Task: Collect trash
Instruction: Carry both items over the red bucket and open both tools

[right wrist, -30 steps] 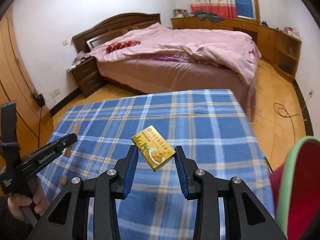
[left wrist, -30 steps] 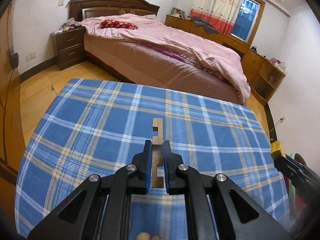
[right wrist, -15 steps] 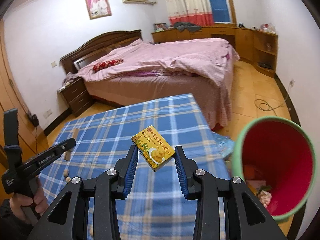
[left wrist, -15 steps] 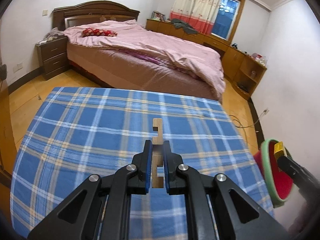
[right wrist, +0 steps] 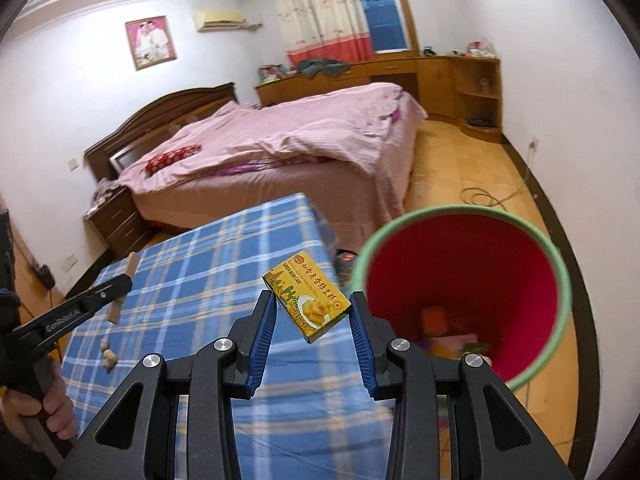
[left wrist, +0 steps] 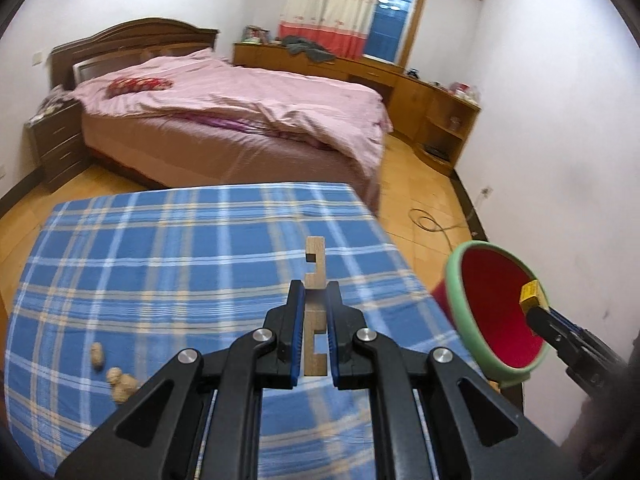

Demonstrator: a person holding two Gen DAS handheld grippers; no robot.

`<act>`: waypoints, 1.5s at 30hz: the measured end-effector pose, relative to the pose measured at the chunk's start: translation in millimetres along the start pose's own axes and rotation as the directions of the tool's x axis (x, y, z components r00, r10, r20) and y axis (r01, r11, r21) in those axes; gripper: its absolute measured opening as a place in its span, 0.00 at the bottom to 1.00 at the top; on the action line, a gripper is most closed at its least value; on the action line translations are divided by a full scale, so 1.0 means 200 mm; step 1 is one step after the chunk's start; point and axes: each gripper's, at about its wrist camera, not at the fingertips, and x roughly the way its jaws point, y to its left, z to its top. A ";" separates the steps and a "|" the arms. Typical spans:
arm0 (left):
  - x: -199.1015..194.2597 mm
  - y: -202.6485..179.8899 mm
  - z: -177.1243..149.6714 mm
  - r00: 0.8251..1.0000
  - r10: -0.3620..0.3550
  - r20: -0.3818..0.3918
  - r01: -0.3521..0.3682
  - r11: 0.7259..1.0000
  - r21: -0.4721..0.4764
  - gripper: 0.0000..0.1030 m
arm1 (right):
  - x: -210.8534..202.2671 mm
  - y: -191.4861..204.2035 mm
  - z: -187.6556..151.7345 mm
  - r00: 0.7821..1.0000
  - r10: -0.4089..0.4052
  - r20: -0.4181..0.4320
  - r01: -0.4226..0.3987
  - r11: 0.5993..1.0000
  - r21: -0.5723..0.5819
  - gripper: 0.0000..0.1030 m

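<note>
the red bin (right wrist: 464,280) stands on the floor just past the table's corner, rightward of both tongs. the right gripper (right wrist: 312,312), nearer it, pinches one yellow cake box (right wrist: 307,295) tilted, close beside the rim. the left gripper (left wrist: 314,320), farther off over the plaid table (left wrist: 160,260), clamps one notched wooden block (left wrist: 314,268), long axis pointing ahead. three peanuts (left wrist: 114,372) lie on the cloth.

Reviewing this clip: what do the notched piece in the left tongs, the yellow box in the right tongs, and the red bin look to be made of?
Notched piece: looks like unfinished pale wood, matte with square-cut notches. Yellow box: probably printed cardboard, slightly glossy, with sharp folded edges and package artwork. Red bin: likely moulded plastic, smooth red walls and a pale green rim; exact material unclear.
</note>
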 end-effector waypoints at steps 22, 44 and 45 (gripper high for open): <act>0.35 -0.79 -0.03 0.970 -0.212 -0.120 0.235 0.943 0.234 0.10 | 0.00 -0.57 -0.06 0.991 -0.130 -0.007 0.129 0.977 0.169 0.37; 0.57 -0.93 -0.10 0.945 -0.237 -0.226 0.290 0.927 0.238 0.26 | 0.09 -0.74 -0.12 0.989 -0.138 -0.059 0.148 0.961 0.234 0.53; 0.56 -0.91 -0.10 0.947 -0.231 -0.224 0.283 0.930 0.235 0.26 | 0.09 -0.73 -0.12 0.989 -0.136 -0.059 0.147 0.961 0.233 0.53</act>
